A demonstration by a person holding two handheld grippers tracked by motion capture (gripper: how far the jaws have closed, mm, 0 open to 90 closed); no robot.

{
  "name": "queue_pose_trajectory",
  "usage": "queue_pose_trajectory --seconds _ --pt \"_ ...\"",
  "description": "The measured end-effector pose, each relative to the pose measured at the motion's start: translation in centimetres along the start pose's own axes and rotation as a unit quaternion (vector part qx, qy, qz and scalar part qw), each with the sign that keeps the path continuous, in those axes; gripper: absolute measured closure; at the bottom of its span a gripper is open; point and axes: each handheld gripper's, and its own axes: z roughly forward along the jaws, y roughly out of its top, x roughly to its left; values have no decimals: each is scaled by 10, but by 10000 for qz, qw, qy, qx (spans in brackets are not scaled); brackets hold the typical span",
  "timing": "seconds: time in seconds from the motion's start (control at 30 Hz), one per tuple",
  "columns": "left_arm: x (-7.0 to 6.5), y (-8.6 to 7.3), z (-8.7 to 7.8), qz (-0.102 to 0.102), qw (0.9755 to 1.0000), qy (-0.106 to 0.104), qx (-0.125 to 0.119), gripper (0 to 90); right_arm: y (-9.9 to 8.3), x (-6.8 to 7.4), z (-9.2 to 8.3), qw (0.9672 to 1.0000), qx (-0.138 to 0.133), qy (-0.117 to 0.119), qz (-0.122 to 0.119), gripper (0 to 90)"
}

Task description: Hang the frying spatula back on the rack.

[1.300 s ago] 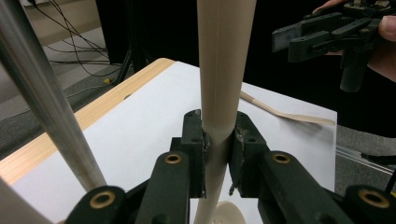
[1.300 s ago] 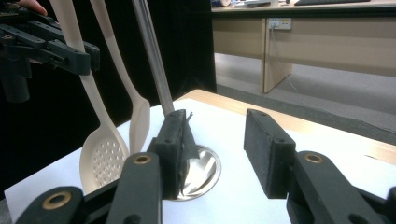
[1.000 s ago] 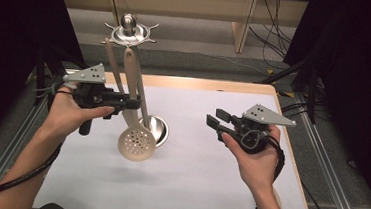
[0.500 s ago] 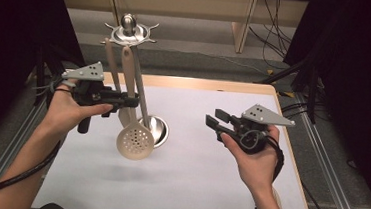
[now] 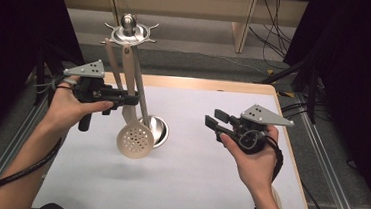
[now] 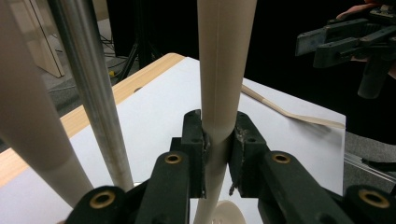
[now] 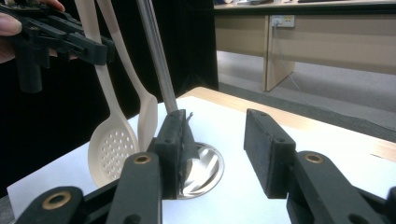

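Dark-curtained room; wooden table (image 5: 284,99) under a white sheet, metal utensil stand (image 5: 130,30) at its far left.

Left gripper (image 5: 133,99): jaws clamped on the handle of the slotted spoon (image 5: 134,140), about mid-length. The spoon hangs beside the stand's pole, its perforated bowl above the sheet and just in front of the round base. It looks like light, stiff plastic, smooth and tapered, so it may slide or swing; a hold nearer the bowl should steady it.

Right gripper (image 5: 214,123): jaws apart, empty, well right of the stand.

Left gripper view shows pad contact on the handle (image 6: 216,140). Right gripper view shows a second, plain spoon (image 7: 148,116) hanging behind.
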Motion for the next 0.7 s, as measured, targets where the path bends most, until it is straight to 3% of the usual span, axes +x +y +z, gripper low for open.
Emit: queue_pose_trajectory --seconds 0.2,0.33,0.37,0.53,0.7 --pt "3 0 2 -36 10000 21 13 770 0 0 0 10000 8 12 37 600" --pt "4 0 4 -89 10000 19 -6 770 0 -1 0 10000 -21 8 -70 599" --pt "4 0 4 -100 9999 25 -13 770 0 0 0 10000 15 -1 35 600" --pt "5 0 6 -115 9999 33 -14 769 -1 1 1 10000 30 41 60 599" --pt "6 -1 8 -139 9999 56 -45 767 -1 0 2 10000 -21 75 -44 597"
